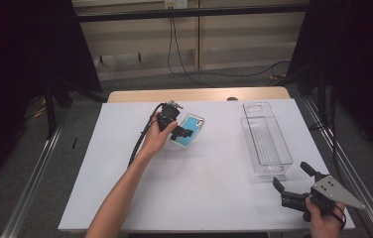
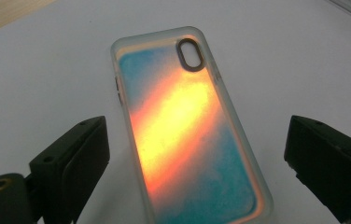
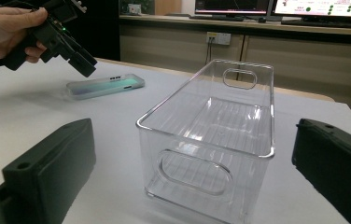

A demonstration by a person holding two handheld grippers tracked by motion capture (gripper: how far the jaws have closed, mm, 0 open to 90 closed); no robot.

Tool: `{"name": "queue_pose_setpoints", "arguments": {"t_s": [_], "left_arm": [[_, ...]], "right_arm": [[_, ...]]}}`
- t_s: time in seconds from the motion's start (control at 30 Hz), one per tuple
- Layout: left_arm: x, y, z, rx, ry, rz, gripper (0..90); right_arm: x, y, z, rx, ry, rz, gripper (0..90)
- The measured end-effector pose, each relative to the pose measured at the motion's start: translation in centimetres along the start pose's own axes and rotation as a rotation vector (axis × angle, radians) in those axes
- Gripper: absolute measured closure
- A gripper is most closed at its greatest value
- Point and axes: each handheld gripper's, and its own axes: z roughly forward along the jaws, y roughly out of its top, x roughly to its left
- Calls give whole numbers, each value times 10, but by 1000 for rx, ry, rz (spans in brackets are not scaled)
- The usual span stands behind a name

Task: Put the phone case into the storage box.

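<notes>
The left claw [image 1: 183,132] hangs just over the phone case [image 1: 188,130], and its two black jaws are spread wide. In the left gripper view the jaws stand one on each side of the case [image 2: 187,135], with white tabletop showing between each jaw and the case. So the claw is not pinching anything yet. It looks ready to come down and squeeze.

The phone case lies flat on the white tabletop [image 1: 199,183], a bit left of the middle. It is blue with a frosted rim, and in the left gripper view a bright orange and yellow stripe shines across it. A long hole for a camera sits near one end.

The right claw [image 1: 293,180] waits low at the near right corner of the tabletop. Its jaws are spread wide too and hold nothing. It points at the clear box [image 1: 266,141], which stands just past it. In the right gripper view the clear box [image 3: 211,140] is empty, with a handle hole at each end. Far off in that view the case [image 3: 106,85] lies flat under the left claw [image 3: 82,63].

My guess is that the case should go into the box. If so, the job has hardly begun. The case is not picked up and the box has nothing in it. What is left is to grab the case, lift it, carry it over to the right, and set it inside.
</notes>
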Motion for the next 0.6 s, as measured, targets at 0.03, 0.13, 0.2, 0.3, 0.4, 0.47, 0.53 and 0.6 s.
{"name": "queue_pose_setpoints", "arguments": {"t_s": [0.03,0.13,0.2,0.3,0.4,0.47,0.53,0.6], "left_arm": [[0,1,0,18,7,18,69],[0,2,5,40,15,12,69],[0,3,6,49,49,25,65],[1,3,9,60,24,27,68],[0,2,12,71,7,36,54],[-1,3,15,88,14,35,52],[-2,3,17,98,11,41,52],[-3,4,19,105,19,48,51]], "right_arm": [[0,0,0,-1,1,0,0],[0,0,0,1,2,2,0],[0,0,0,1,3,0,0],[0,0,0,1,2,1,0],[0,0,0,2,2,1,0],[0,0,1,1,3,0,0],[0,0,1,2,3,0,0],[0,0,1,2,3,1,0]]}}
